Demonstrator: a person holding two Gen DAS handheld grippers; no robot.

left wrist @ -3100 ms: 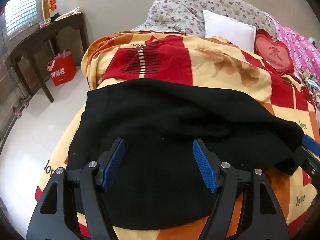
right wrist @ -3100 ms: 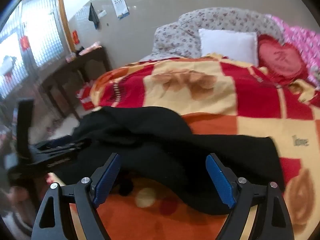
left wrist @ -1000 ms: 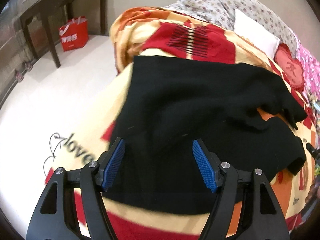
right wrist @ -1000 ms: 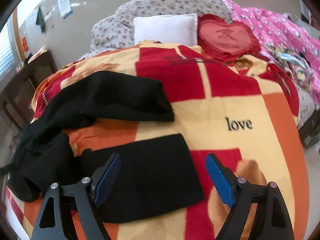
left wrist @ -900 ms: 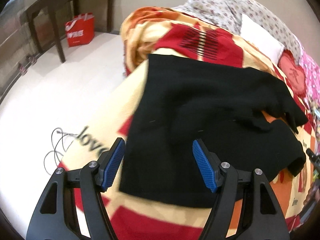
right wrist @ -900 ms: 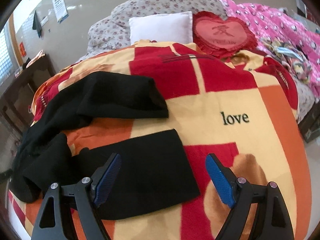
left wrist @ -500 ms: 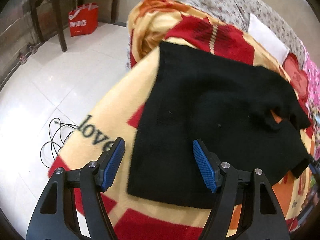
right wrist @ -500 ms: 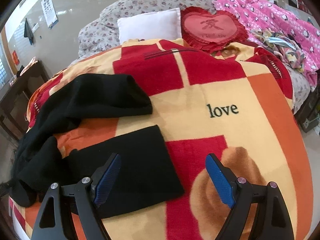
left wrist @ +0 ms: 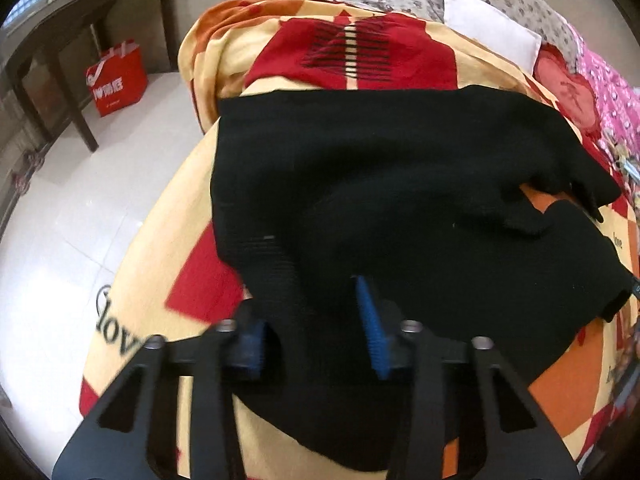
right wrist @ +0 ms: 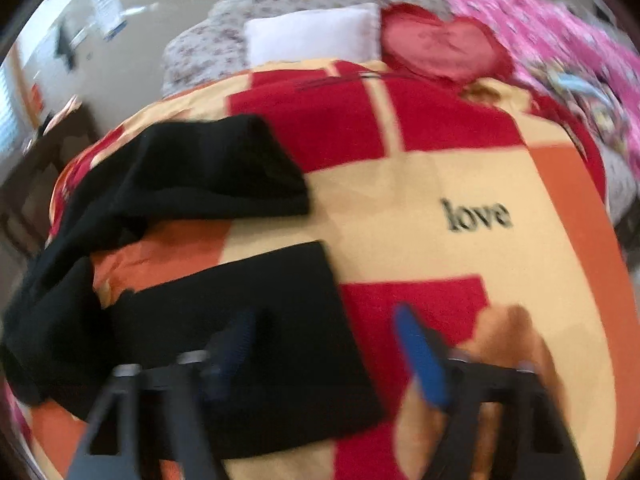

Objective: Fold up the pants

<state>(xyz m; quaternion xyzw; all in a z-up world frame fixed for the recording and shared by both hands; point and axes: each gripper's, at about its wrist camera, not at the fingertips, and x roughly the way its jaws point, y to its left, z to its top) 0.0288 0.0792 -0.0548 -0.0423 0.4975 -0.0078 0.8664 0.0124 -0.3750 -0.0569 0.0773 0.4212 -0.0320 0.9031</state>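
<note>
So we've got the pants spread across the bed's near edge on the blanket, waist toward the left edge, the two legs running off right with a gap between them. Big change from half a second ago: both grippers were wide open and hovering, and now they've dropped in. Our left gripper has narrowed a lot with a ridge of waistband bunched between the pads, though it's not fully pinched yet. Our right gripper has come down on the near leg's cuff, also partly closed, one finger over fabric and one over bare blanket; too blurry to call it a grip. We reckon the lift for the first fold is about to happen.
</note>
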